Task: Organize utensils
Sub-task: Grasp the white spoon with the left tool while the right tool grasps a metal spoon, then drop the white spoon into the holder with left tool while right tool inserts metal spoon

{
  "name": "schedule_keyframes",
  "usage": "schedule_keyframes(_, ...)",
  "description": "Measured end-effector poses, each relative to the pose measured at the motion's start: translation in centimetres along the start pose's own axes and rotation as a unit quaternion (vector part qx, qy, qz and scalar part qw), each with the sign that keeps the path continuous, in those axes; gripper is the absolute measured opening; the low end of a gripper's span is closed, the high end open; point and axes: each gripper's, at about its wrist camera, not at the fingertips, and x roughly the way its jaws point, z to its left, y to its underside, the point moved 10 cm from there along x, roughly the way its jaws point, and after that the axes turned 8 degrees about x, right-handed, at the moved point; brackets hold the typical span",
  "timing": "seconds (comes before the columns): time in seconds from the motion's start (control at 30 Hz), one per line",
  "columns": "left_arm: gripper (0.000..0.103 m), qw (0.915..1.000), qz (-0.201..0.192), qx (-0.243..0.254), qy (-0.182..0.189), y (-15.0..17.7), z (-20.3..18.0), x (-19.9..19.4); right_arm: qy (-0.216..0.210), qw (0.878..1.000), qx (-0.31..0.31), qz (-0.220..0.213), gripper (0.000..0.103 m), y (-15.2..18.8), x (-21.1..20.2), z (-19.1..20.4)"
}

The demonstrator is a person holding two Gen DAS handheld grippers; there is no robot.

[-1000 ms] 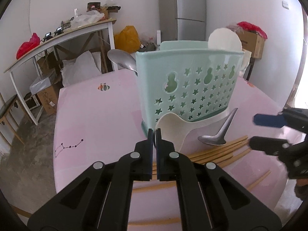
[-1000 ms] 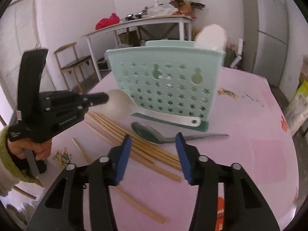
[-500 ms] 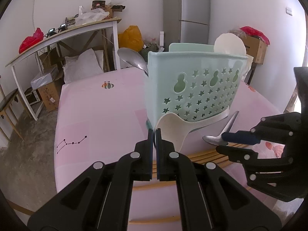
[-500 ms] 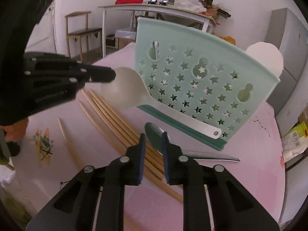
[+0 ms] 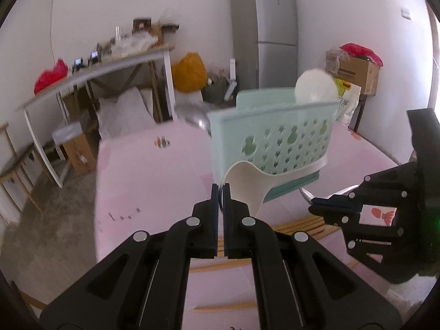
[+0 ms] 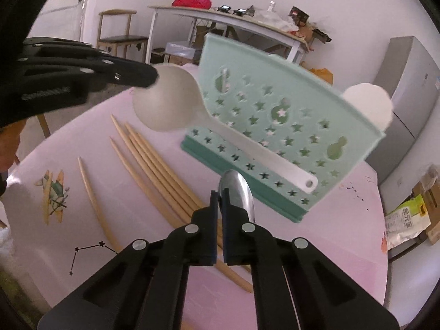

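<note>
A light, stiff white plastic rice paddle (image 6: 170, 104) is being pinched at its blade edge by the left gripper (image 5: 220, 189), w/ a slick steel spoon (image 6: 238, 189) nipped by the right gripper (image 6: 220, 195).

Plain white walls (image 5: 110, 13) close in a cluttered room with a bare grey concrete floor (image 5: 46, 236). A tall silver fridge (image 5: 265, 30) stands in the corner, an orange bag (image 5: 189, 71) slumped beside it. A long white-legged side table (image 5: 93, 68) carries loose clutter and a red bag (image 5: 51, 75); cardboard boxes (image 5: 78, 148) sit beneath. A wooden chair (image 6: 121, 37) stands near its end. Daylight glares from the right edge.
</note>
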Motion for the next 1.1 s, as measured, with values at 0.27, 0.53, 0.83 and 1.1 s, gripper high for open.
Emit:
schedule_keyframes(0.27, 0.001, 0.9968, -0.052, 0.017, -0.058, -4.7, 2.2, -5.7, 0.003, 0.999, 0.042, -0.024, 0.002, 0.5, -3.2, -2.5)
schedule_keyframes(0.53, 0.001, 0.975, -0.047, 0.115, -0.185, -8.6, 5.6, -7.9, -0.001, 0.997, 0.066, -0.048, 0.002, -0.2, -4.6, -4.5)
schedule_keyframes(0.83, 0.001, 0.9137, -0.001, 0.307, -0.267, -9.7, 3.6, -5.8, -0.01, 0.995, 0.078, -0.057, 0.002, -0.3, -4.9, -5.0)
schedule_keyframes(1.1, 0.002, 0.894, 0.007, 0.374, -0.246, -11.1, 0.2, -2.5, -0.015, 0.994, 0.092, -0.055, 0.002, 0.1, -4.7, -5.5)
